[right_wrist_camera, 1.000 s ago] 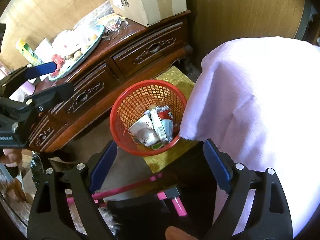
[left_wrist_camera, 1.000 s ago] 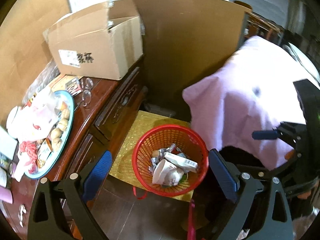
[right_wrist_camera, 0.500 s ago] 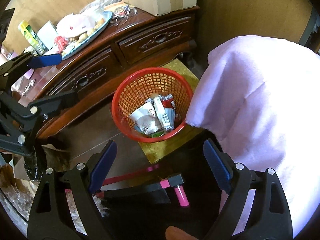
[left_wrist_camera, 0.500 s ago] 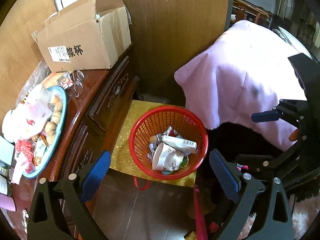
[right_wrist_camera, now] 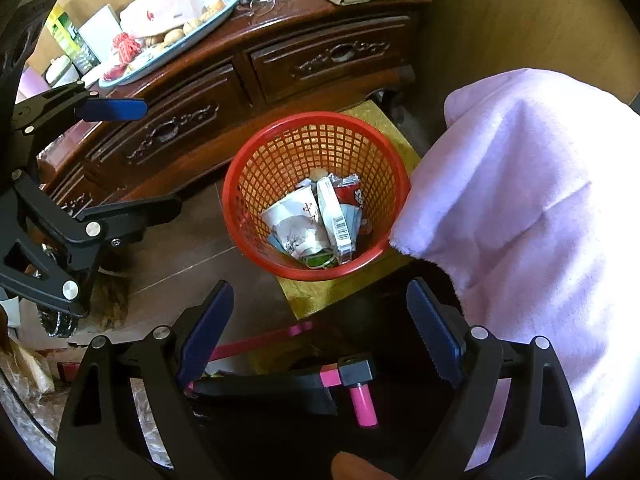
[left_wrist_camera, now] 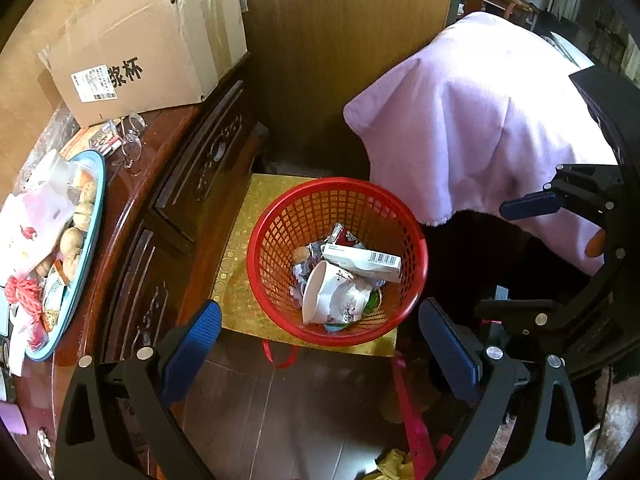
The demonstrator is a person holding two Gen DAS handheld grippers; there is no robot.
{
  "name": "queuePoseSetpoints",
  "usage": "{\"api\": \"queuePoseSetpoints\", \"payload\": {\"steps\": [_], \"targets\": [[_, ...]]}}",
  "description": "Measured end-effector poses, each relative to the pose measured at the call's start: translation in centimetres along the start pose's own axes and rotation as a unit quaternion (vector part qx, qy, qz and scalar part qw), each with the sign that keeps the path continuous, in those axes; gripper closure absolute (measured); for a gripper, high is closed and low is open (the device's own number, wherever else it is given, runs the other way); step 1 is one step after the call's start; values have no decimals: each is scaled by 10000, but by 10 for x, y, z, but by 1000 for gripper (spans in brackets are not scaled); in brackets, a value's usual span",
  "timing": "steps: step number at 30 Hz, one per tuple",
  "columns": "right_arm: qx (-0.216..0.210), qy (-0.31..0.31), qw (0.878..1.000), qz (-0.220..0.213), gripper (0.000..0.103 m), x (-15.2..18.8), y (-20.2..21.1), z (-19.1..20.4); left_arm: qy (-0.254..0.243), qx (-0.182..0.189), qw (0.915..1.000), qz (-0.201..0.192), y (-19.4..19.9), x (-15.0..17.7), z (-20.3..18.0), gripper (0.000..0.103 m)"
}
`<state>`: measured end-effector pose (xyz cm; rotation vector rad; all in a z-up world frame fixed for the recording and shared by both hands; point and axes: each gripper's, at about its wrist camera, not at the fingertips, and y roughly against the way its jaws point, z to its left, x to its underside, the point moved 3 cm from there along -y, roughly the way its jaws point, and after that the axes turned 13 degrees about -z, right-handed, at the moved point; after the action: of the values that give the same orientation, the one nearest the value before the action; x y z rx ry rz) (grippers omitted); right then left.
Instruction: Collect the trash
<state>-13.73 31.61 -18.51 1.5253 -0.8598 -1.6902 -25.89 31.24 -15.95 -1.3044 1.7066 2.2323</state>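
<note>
Left gripper open above red basket, barcoded carton, cardboard box printed 浆杯

We see sharp fisheye frames with dark, bowed corners, daylight glaring on the draped pale lilac fleece cloth while the floor beneath it lies shadowed.

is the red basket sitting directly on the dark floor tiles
No, the red basket stands on a gold patterned mat that lies between it and the floor.
</note>
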Motion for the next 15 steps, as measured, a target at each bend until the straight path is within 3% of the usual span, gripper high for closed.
{"api": "queuePoseSetpoints", "payload": {"steps": [15], "targets": [[-18, -29, 9999, 107, 18, 1, -13, -1, -92, 26, 9999, 108, -12, 3, -2, 6]]}}
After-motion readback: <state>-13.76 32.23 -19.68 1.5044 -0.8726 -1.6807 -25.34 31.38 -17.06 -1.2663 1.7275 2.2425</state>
